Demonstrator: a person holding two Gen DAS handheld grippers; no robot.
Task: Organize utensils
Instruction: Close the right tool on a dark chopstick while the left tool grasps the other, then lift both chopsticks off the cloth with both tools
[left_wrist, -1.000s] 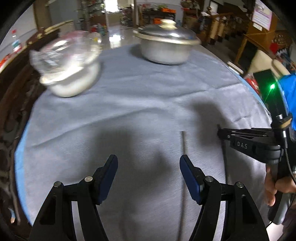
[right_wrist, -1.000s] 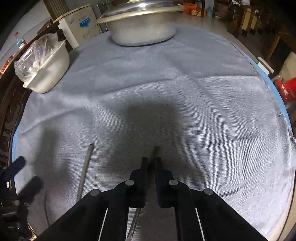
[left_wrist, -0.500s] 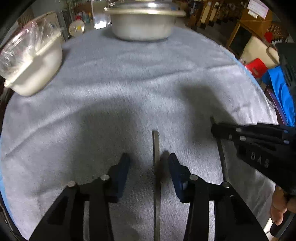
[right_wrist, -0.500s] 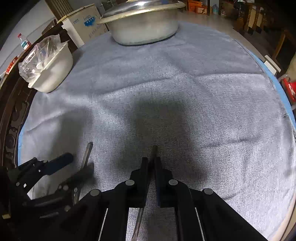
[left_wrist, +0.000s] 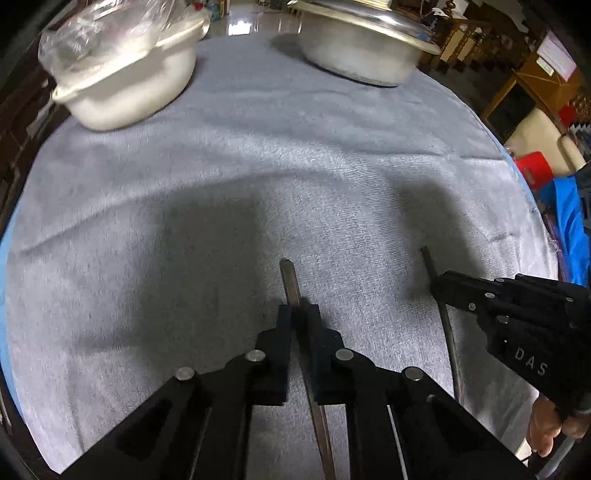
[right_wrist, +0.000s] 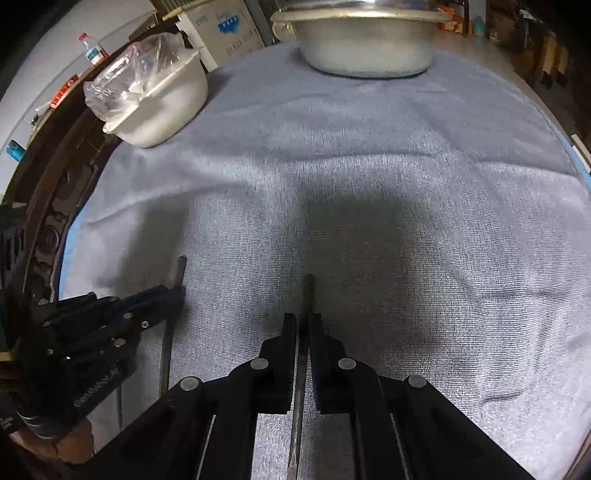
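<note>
Left wrist view, left tongs (left_wrist: 300, 312) just closed on utensil handle (left_wrist: 290, 282), maybe a spoon

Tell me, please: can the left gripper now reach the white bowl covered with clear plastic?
Probably not at once. The left gripper has just closed on a thin metal rod; the white bowl sits apart across bare grey cloth.

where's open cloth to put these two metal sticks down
The widest free patch is the middle of the grey cloth, between the white bowl, the metal pot and both grippers. The right side is bare too. Crowded: the near edge, where the left gripper and right gripper hold sticks.
</note>
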